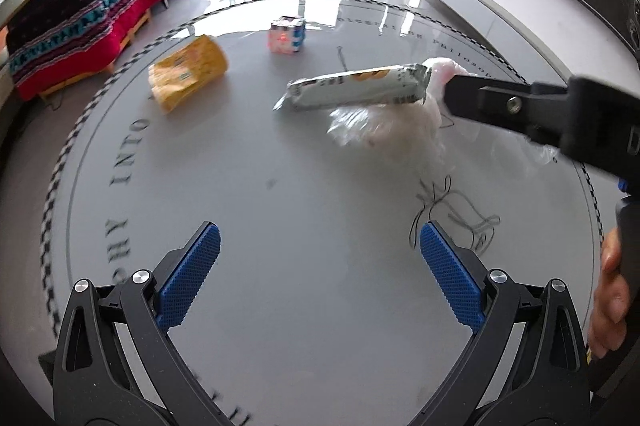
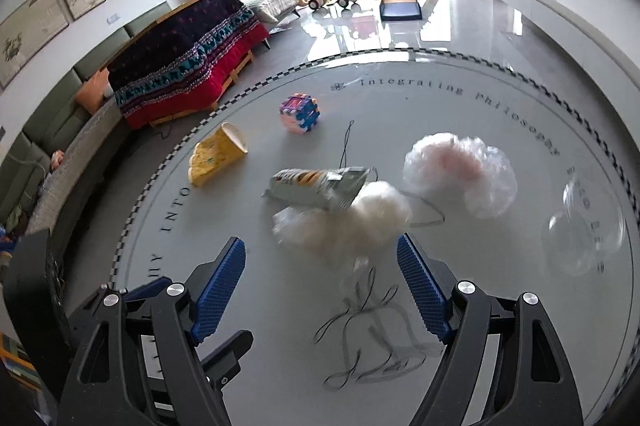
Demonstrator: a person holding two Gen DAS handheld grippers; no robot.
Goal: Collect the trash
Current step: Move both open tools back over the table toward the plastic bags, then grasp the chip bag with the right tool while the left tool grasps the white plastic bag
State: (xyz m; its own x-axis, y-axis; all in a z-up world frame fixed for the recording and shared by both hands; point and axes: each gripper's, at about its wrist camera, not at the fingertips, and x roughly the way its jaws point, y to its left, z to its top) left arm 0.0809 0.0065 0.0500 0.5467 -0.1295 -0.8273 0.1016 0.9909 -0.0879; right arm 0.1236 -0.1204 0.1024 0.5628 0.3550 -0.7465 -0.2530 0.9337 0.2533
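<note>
Hovering over the round table (image 1: 304,186), the left gripper (image 1: 320,250) has its blue pads spread wide, nothing between them. The right gripper (image 2: 320,266) gapes too, a white wad (image 2: 352,218) blurred just ahead. A silver wrapper (image 2: 320,184) touches the wad; a yellow bag (image 2: 216,156) lies well apart.

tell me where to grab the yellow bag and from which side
Grip the yellow bag across its flat crimped bottom edge nearest the camera, coming from above with open jaws. It lies on its side on the round table, its open mouth pointing away toward the sofa, so the sealed end is thinner and firmer.
</note>
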